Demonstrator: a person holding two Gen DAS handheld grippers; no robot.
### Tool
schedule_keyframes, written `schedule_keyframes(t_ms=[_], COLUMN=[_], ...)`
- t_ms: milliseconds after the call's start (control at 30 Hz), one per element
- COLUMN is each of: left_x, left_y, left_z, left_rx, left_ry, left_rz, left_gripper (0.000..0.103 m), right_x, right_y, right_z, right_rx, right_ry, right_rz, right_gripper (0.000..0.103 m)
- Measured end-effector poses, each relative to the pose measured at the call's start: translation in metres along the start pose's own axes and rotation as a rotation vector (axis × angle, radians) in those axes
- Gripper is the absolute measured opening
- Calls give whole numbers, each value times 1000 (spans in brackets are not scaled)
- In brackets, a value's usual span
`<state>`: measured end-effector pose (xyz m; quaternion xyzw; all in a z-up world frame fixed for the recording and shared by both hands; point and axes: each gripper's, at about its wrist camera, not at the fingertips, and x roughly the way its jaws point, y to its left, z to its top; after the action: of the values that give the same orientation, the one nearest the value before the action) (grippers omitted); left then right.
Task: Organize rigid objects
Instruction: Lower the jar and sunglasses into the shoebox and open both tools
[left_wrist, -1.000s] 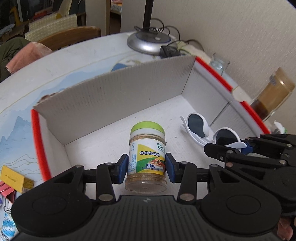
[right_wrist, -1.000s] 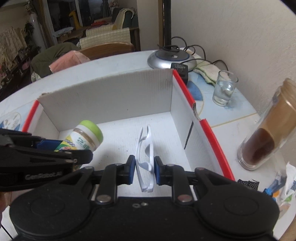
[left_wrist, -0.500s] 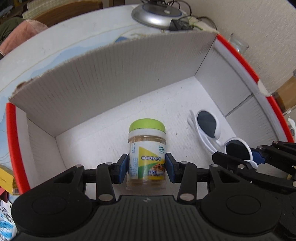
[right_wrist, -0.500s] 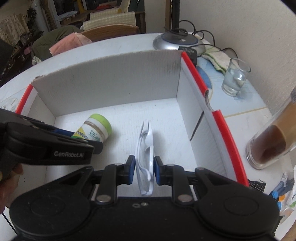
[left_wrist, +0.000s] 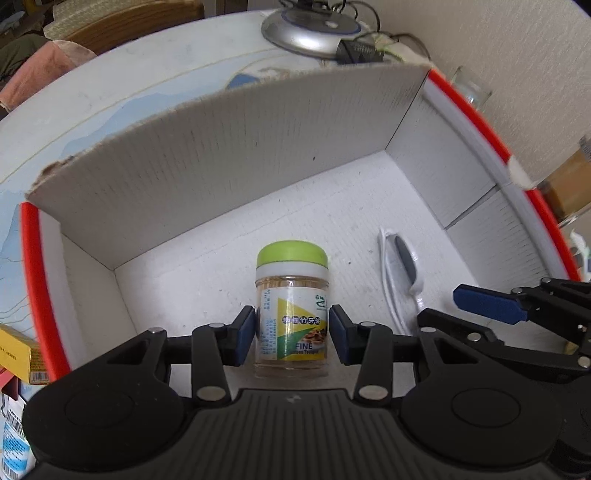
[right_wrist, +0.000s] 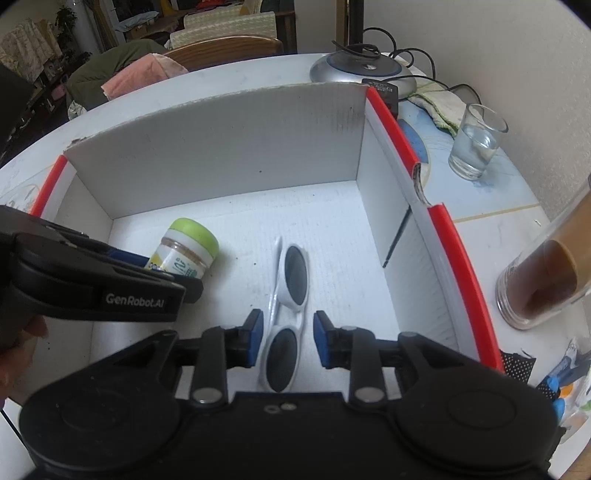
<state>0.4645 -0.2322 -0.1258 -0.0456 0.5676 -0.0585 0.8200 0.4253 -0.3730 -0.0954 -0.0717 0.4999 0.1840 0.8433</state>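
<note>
Left wrist view shows the release step: the left gripper (left_wrist: 292, 334) stands spread either side of the jar (left_wrist: 291, 306) upright on the box (left_wrist: 229, 147) floor, the right gripper (right_wrist: 288, 338) likewise unclenched around the sunglasses (right_wrist: 286, 314) lying mid-floor, so both should next lift straight out.

A green-lidded toothpick jar (left_wrist: 291, 310) stands upright between the left jaws; white sunglasses (right_wrist: 286, 310) lie flat between the parted right jaws.
</note>
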Motion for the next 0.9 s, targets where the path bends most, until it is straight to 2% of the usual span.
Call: schedule_keyframes(t_ms=[333,900], left_x=[-44,-121], left_y=[4,23], left_z=[-19,-70], left_rx=[-22,-38], left_ry=[-105,-273], left_rz=[-48,-56], left_gripper=[46,47], right_x=[-23,-77], right_y=[2,35], right_z=[-4,-16], right_rx=[21,26], right_ry=[-53,-171], right_rz=[30,49], right_gripper=[38,50])
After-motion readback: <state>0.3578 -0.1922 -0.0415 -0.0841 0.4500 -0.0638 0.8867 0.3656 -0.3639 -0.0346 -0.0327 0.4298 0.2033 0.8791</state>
